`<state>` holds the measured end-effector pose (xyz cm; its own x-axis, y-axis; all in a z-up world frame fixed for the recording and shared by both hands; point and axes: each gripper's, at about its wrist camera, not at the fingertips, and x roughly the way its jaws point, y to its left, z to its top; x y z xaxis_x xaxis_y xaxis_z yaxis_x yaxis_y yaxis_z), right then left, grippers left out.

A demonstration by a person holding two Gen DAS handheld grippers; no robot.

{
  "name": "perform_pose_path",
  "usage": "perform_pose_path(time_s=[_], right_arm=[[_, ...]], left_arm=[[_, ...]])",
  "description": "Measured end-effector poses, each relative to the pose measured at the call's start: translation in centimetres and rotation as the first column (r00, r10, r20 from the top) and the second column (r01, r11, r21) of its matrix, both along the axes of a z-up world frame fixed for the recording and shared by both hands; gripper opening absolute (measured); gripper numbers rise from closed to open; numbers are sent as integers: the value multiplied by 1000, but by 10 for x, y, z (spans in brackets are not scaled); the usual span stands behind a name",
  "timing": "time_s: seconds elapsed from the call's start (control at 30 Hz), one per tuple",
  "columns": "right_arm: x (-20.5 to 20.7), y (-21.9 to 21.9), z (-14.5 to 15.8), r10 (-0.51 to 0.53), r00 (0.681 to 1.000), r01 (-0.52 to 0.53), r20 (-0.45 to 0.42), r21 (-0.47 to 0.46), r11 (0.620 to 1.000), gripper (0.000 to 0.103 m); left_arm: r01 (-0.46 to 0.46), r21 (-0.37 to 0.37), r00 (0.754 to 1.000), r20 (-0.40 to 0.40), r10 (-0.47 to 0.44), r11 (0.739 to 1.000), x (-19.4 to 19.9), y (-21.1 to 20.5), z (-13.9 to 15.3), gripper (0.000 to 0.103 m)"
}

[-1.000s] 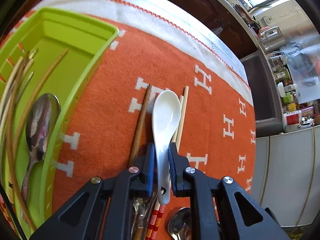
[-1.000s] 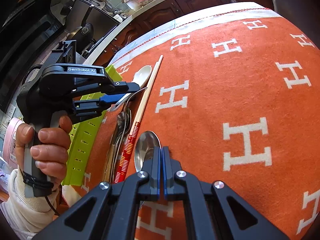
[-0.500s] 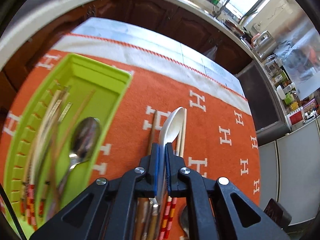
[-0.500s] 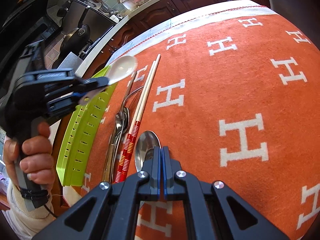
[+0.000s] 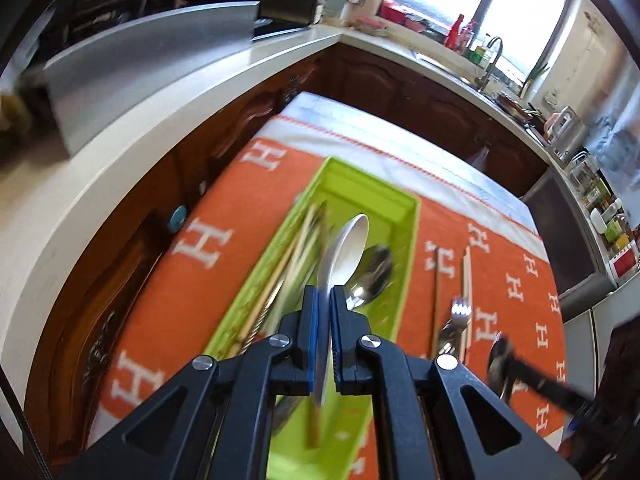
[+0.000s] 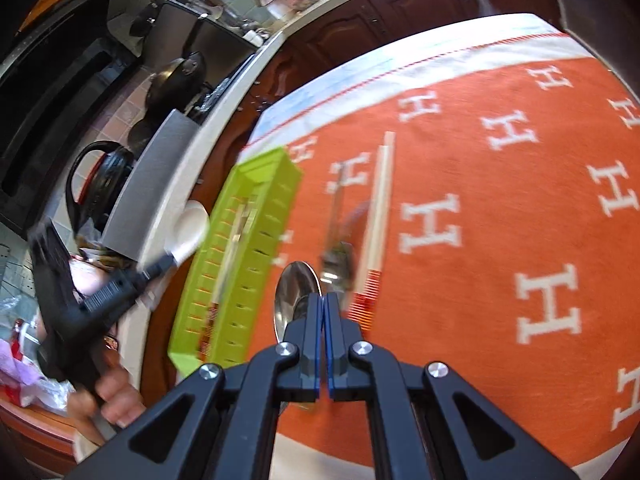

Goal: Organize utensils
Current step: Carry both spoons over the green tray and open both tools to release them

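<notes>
- Since the earlier frame we have lifted the white spoon (image 5: 347,248) off the orange cloth (image 5: 240,216); it now hangs over the green tray (image 5: 412,216).
- Our left gripper (image 5: 325,300) clamps its handle, ready for dropping in.
- Our right gripper (image 6: 322,308) pinches the metal spoon (image 6: 298,288), raised for sorting.
</notes>
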<state>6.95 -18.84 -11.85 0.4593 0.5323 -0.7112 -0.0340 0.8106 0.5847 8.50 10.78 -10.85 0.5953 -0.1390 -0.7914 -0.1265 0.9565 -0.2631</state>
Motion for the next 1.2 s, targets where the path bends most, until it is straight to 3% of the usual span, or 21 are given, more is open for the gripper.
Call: perform_pose_path(time_s=[0.2,0.47,0.77,1.03,1.2], right_arm=[[16,53,18,24,1000,-24,6,-30,999,1],[48,100,22,-18,999,24,44,-130,991,1],[94,112,15,-66,989,99,131,-266,959,1],[132,112,6,-83,985,129,152,-319,939,1],[145,115,-1,-73,990,108,121,-309,945,2]], left_arm=[[20,-48,999,-29,-22,999,-17,8,-22,4],[53,-65,996,-66,-58,996,-27,4,-41,4],[127,-90,990,-53,-132,988,-20,-16,-43,4],[127,-59,979,-152,-135,990,-5,-23,-69,6],[162,-51,971,-172,-169,985,-10,-26,-70,17]])
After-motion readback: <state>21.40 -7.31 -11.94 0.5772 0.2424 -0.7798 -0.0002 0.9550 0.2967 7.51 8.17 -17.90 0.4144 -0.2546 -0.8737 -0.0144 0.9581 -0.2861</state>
